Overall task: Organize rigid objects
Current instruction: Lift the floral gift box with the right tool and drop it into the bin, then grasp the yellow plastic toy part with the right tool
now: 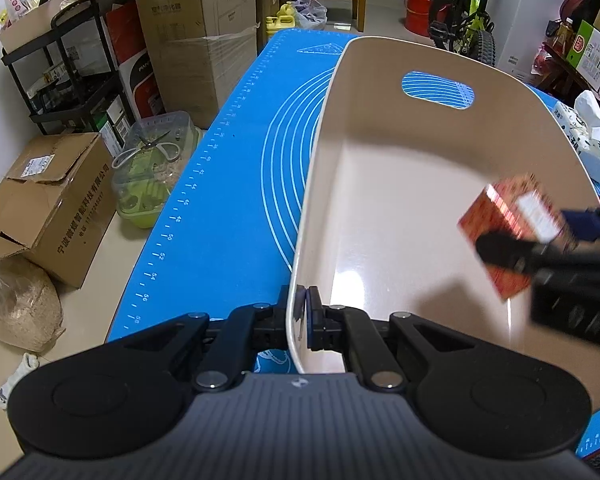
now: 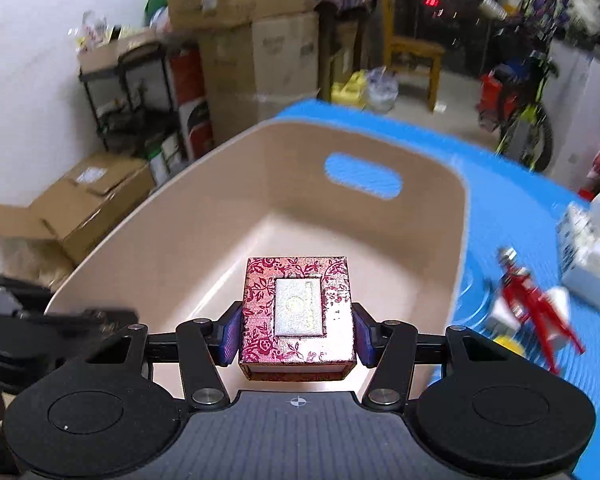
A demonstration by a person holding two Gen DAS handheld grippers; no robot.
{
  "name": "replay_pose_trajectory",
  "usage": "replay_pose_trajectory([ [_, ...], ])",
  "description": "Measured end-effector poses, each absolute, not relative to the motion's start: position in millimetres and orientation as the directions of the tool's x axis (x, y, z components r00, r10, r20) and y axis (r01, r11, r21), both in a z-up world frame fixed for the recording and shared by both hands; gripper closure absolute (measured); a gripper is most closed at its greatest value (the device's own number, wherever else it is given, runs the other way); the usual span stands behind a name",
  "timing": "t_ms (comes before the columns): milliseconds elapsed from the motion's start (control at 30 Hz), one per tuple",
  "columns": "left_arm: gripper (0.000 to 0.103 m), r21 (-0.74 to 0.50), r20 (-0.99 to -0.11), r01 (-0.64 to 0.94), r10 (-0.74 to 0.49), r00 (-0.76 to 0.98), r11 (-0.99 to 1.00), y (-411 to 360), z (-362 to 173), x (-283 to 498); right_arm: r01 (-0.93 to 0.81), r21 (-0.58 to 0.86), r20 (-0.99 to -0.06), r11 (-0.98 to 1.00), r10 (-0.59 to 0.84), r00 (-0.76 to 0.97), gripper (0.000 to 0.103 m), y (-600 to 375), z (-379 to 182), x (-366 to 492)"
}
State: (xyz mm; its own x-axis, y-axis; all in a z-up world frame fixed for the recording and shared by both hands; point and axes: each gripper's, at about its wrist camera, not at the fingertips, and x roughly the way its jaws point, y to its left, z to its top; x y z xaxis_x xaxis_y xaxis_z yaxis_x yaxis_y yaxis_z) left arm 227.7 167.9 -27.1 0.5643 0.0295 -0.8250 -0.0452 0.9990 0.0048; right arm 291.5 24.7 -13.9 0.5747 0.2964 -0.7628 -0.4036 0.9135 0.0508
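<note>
- Count: two hand-held grippers, one cream bin, one red brocade box, one blue measuring mat on the counter, one tissue box, one red tool.
- Left hand-held gripper (image 1: 302, 312): jaws fully closed on the near rim of the cream bin (image 1: 320, 168), one pad inside the wall and one outside.
- Right hand-held gripper (image 2: 297, 330): jaws part-way closed, blue pads pressed against both side faces of the red brocade box (image 2: 298, 316); the box is clamped between them.
- Red brocade box: square, floral red pattern with a pale label panel on top. It hangs clear above the bin's interior, over the near right part; in the left wrist view it appears blurred (image 1: 512, 232) over the bin's right side, held by the right hand-held gripper (image 1: 540, 240).
- Cream bin: oval, with a slot handle cut through its far wall. Its floor shows nothing lying in it. It stands on the blue measuring mat (image 1: 228, 184), towards the counter's right side.
- Outside the bin, on the mat near the counter's right edge: the red tool (image 2: 536, 308), blurred, with small pale and yellow items beside it that cannot be identified, and the tissue box (image 2: 592, 252) beyond it.
</note>
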Motion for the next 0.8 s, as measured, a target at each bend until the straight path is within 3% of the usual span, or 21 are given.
replay_pose_trajectory([
  [200,0.095,0.005,-0.825,-0.045,0.03,0.564,0.999,167.8,-27.0,227.6,-0.438,-0.039,-0.774,0.898,0.249,0.582,0.044,39.0,-18.8,284.9],
  [567,0.095,0.005,-0.826,-0.046,0.031,0.563,0.999,168.0,-27.4,227.6,-0.379,0.048,-0.717,0.924,0.296,0.631,0.026,2.2,7.7,286.2],
  [800,0.095,0.004,-0.826,-0.048,0.031,0.563,0.999,169.1,-27.7,227.8,-0.307,0.088,-0.679,0.948,0.282,0.677,0.024,-46.2,25.4,286.2],
])
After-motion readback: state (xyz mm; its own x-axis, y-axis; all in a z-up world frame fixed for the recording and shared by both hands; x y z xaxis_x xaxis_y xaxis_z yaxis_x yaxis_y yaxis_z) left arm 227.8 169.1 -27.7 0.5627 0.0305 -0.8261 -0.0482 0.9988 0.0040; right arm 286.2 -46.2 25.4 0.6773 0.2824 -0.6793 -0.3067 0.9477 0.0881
